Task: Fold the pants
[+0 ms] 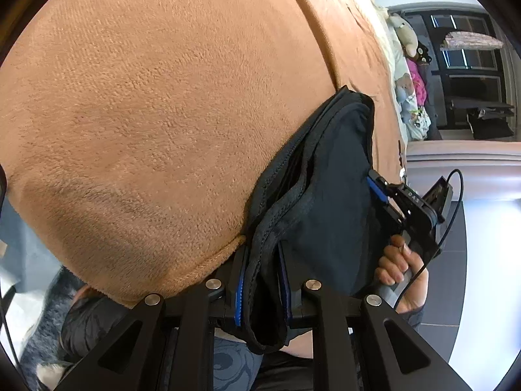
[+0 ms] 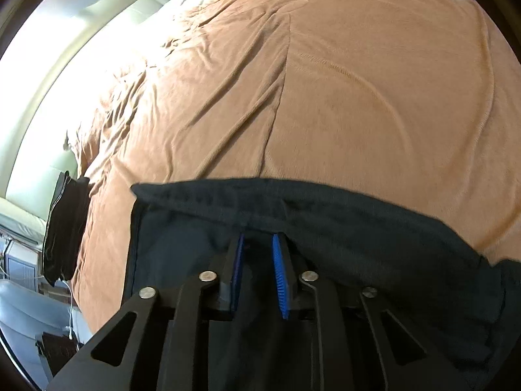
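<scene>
Left gripper [image 1: 262, 280] clamped on the pants [image 1: 325, 176]: a bunched hem/edge seam sits between the blue pads [image 1: 239, 296], jaws narrowed onto the fabric, with a loop of the seam hanging below them. Pants are dark navy, held up off the near edge of the brown fleece blanket [image 1: 162, 114] that covers the bed.

Right gripper [image 2: 257, 273] is also on the pants [image 2: 358, 228]. Its blue pads [image 2: 281, 280] stand slightly apart, tips tucked under a folded edge of the cloth. Dark fabric fills the gap, so it reads as gripping that edge. The left wrist view shows the same gripper [image 1: 379, 185] at the right side of the garment, with the person's hand [image 1: 400, 264] on its handle.

The pants edge runs left to right across the near part of the right wrist view, with blanket [image 2: 325, 81] beyond it, creased toward the far left. A second dark garment [image 2: 63, 224] hangs over the left edge of the bed. Soft toys [image 1: 405, 75] are piled at the far right of the bed, with a dark shelf unit [image 1: 472, 75] behind them
</scene>
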Demonstrator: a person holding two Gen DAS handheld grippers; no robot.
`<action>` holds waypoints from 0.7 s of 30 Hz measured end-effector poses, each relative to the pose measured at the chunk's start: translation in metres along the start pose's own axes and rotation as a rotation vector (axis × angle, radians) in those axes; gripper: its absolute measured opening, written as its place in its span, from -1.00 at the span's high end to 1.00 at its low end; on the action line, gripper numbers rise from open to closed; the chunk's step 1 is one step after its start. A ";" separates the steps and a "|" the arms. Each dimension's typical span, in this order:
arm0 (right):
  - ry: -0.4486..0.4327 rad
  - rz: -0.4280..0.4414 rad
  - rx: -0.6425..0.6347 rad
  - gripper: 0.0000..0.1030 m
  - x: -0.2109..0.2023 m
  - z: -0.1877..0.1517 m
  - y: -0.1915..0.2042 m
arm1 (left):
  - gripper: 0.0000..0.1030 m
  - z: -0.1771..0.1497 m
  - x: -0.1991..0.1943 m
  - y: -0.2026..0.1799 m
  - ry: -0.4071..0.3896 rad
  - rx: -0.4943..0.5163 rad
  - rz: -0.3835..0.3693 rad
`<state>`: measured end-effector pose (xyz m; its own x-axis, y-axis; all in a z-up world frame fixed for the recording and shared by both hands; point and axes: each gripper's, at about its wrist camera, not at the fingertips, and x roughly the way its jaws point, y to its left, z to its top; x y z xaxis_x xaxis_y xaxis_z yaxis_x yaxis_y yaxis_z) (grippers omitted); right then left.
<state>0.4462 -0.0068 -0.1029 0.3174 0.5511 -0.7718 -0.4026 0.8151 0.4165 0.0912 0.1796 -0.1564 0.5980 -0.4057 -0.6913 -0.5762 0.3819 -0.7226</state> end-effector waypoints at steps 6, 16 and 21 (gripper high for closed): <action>-0.049 -0.012 -0.016 0.80 -0.007 0.003 0.003 | 0.65 0.000 -0.002 0.005 0.004 -0.001 -0.017; -0.097 -0.001 -0.093 0.80 -0.051 -0.040 0.025 | 0.61 -0.007 -0.006 0.010 0.028 0.012 -0.058; -0.072 -0.013 -0.106 0.79 -0.057 -0.062 0.030 | 0.42 -0.008 -0.004 0.012 0.046 0.022 -0.096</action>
<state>0.3628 -0.0247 -0.0762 0.3825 0.5547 -0.7389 -0.4850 0.8012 0.3504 0.0780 0.1794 -0.1626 0.6235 -0.4789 -0.6179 -0.5046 0.3572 -0.7860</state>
